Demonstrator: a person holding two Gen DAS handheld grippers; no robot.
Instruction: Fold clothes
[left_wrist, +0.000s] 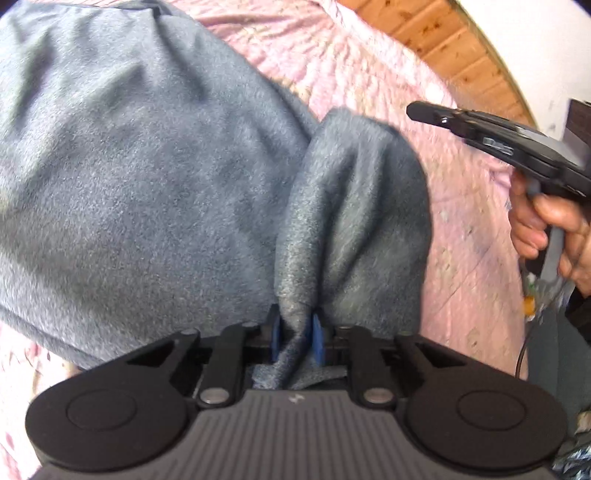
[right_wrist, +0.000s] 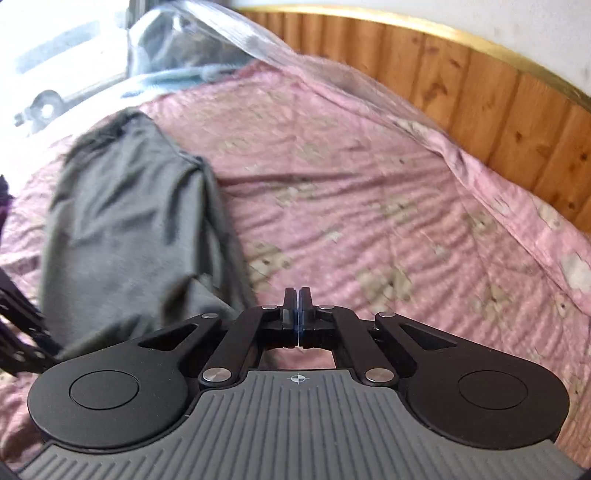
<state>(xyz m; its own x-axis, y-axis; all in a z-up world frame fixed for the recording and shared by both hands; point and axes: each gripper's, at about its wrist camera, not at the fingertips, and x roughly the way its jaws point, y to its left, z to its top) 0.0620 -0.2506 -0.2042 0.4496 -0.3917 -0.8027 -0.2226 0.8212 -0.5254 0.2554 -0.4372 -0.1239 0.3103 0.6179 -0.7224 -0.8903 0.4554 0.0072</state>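
Left gripper: blue pads pinching a fold of the grey garment.
Right gripper: pressed together, empty, right of the garment.
Garment: spread on the pink bedspread.

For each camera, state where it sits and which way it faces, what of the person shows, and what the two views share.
Left wrist: on the left gripper, looking down along its fingers, shut on a fold of the grey garment; the right gripper and the hand holding it show at right.
Right wrist: on the right gripper, shut on nothing, facing across the pink bedspread toward the wooden headboard.
Shared: the grey garment, pink bedspread and wooden headboard.
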